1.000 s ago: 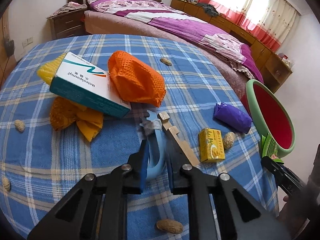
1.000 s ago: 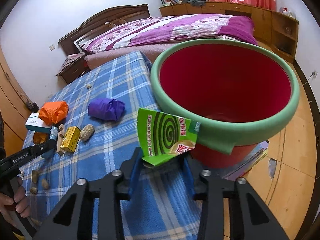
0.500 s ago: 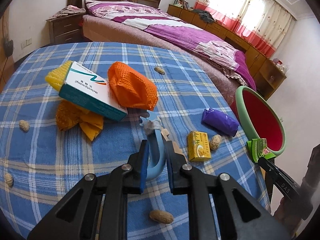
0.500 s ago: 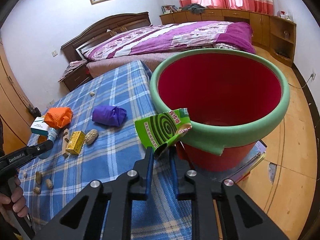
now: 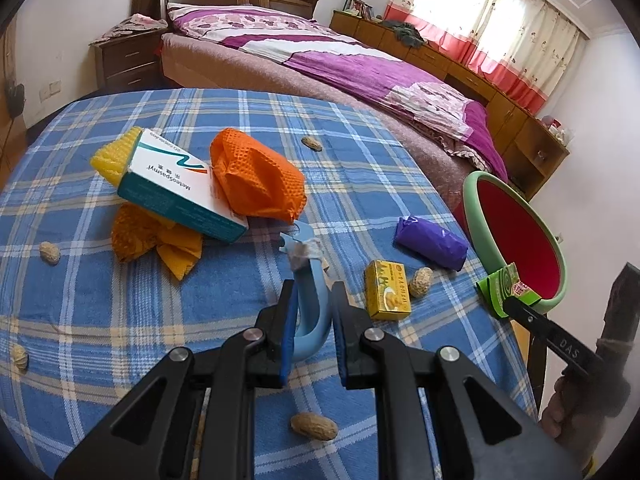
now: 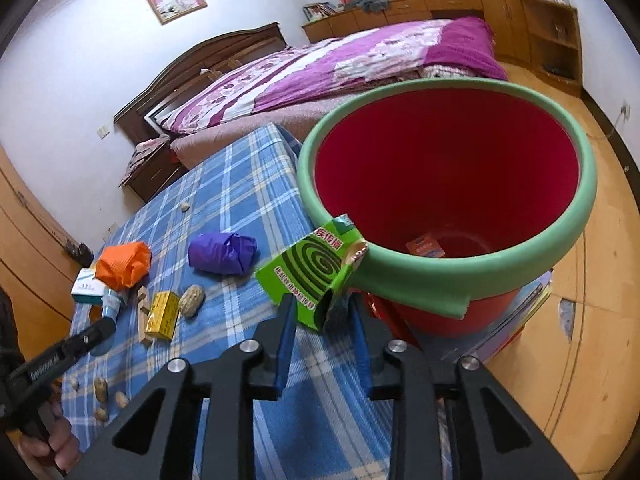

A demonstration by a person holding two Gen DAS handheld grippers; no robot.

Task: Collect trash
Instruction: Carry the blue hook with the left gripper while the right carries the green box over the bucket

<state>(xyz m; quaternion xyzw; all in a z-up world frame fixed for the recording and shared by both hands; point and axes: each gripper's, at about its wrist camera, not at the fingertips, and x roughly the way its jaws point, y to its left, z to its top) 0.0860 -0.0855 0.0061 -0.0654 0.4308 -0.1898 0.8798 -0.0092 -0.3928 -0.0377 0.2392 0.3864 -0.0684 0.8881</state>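
1. The right gripper holds the flattened green cardboard mosquito-coil box by its lower corner. The box's upper end touches the outside of the padded green rim of the red plastic bucket. The jaws look spread wider than the corner between them, so whether they pinch it firmly cannot be told; the box may be close to slipping free.

2. Judged from this, the step in hand is dropping that box into the bucket. To do it well, the box should be carried up and over the rim before release, since it now sits outside the opening, over the gap between bucket and table.

3. A release from here would likely send it down the bucket's outer wall to the floor.

4. The left gripper is clamped on a curved pale blue plastic piece, raised off the blue plaid tablecloth. It should wait well apart until the bucket mouth is free.

5. Left on the cloth are the orange mesh wad, white-and-teal medicine carton, purple plastic bundle, small yellow box and peanut shells.
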